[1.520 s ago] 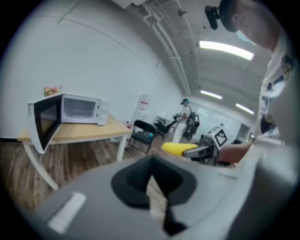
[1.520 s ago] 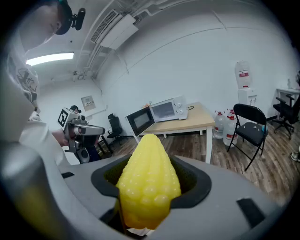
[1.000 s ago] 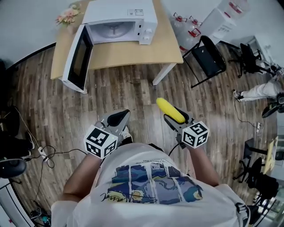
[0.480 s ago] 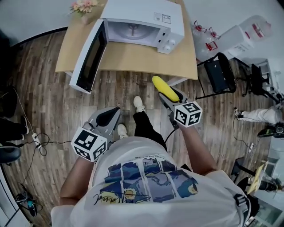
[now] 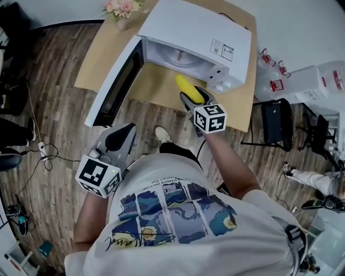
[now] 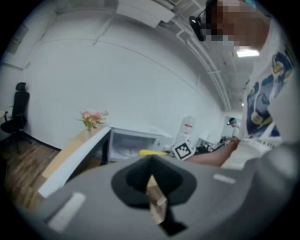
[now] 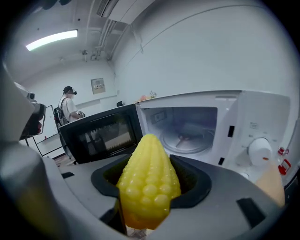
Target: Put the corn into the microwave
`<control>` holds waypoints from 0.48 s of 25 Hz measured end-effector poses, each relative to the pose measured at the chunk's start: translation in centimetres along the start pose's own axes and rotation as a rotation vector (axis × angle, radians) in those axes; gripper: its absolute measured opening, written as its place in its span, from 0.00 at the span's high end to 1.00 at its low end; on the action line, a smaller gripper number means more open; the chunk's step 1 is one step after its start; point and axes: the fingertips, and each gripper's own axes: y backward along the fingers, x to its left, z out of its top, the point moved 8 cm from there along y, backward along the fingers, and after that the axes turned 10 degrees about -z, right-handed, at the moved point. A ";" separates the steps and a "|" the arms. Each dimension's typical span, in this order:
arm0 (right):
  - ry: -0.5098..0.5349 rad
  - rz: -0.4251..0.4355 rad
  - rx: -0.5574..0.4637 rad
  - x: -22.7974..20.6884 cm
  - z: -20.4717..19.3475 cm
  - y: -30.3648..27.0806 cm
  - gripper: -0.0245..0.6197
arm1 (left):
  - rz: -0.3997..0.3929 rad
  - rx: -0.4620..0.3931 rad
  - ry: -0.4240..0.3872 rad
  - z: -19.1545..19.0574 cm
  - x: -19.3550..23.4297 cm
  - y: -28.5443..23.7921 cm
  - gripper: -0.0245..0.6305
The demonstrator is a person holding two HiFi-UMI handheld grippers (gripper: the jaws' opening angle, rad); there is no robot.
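A yellow corn cob (image 5: 188, 89) (image 7: 148, 180) sticks out of my right gripper (image 5: 194, 101), which is shut on it. It hangs just in front of the white microwave (image 5: 199, 38) (image 7: 220, 126), whose door (image 5: 116, 83) (image 7: 101, 137) stands swung open to the left. The cavity with its glass turntable (image 7: 187, 138) faces the corn's tip. My left gripper (image 5: 116, 141) is low at the left, away from the microwave, shut with nothing in it. In the left gripper view the corn (image 6: 151, 152) shows far off beside the microwave (image 6: 133, 143).
The microwave sits on a wooden table (image 5: 237, 110) with a flower pot (image 5: 123, 9) at its far left corner. A black chair (image 5: 277, 121) stands right of the table. Cables (image 5: 38, 156) lie on the wood floor at left. A person (image 7: 69, 110) stands far off.
I have stepped closer to the table. My right gripper has carried the corn forward and up, from over the floor to just before the microwave's open mouth. The left gripper stayed low.
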 end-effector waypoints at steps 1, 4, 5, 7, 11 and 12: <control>0.007 0.003 0.002 -0.4 0.5 -1.5 0.57 | 0.021 -0.006 0.010 0.3 0.5 -0.3 0.95; 0.024 0.000 0.004 -1.3 1.7 -5.6 0.57 | 0.089 -0.020 0.031 1.1 1.7 -1.1 0.95; 0.026 -0.003 0.005 -1.6 2.0 -6.9 0.57 | 0.113 -0.023 0.036 1.4 2.0 -1.2 0.95; 0.033 -0.014 0.011 -2.0 2.3 -9.3 0.57 | 0.158 -0.026 0.046 1.7 2.4 -1.3 0.95; 0.079 -0.034 0.018 -2.3 2.8 -13.5 0.57 | 0.254 -0.037 0.071 1.8 3.0 -0.9 0.95; 0.089 -0.041 0.020 -2.4 3.0 -14.5 0.57 | 0.277 -0.040 0.076 1.8 3.1 -0.8 0.95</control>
